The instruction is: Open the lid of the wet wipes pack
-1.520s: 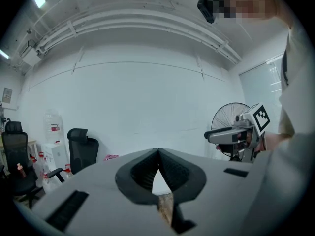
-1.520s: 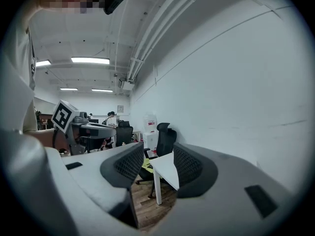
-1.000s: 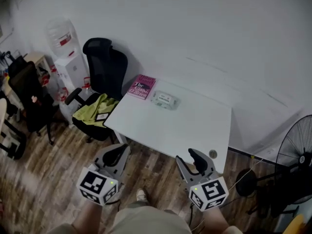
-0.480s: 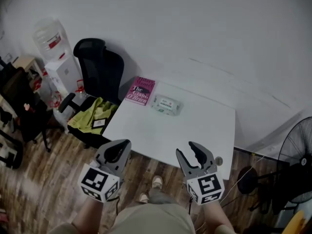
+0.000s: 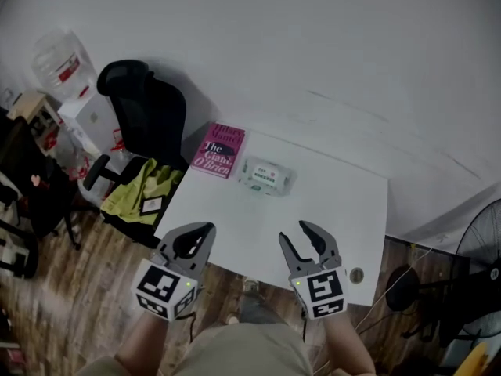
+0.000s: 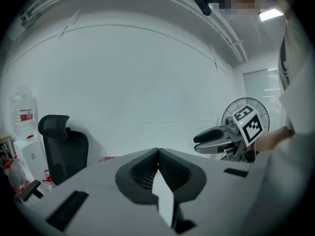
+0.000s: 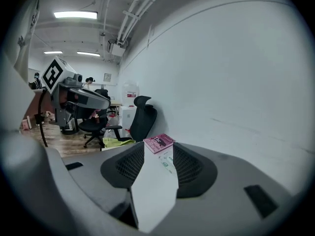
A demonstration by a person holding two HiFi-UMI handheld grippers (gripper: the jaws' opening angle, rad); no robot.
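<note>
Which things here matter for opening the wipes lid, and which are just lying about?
For the job:
wet wipes pack, on the white table
left gripper, shut, empty
right gripper, open, empty

Lying about:
pink book, beside the pack
black chair with a yellow-green cloth on its seat
water dispenser
fan

One wipes pack (image 5: 265, 176), one book (image 5: 218, 149) — probably one fan (image 5: 484, 245).

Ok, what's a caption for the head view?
Left gripper shut, right gripper open, both short of the wet wipes pack beside a pink book on the white table.
</note>
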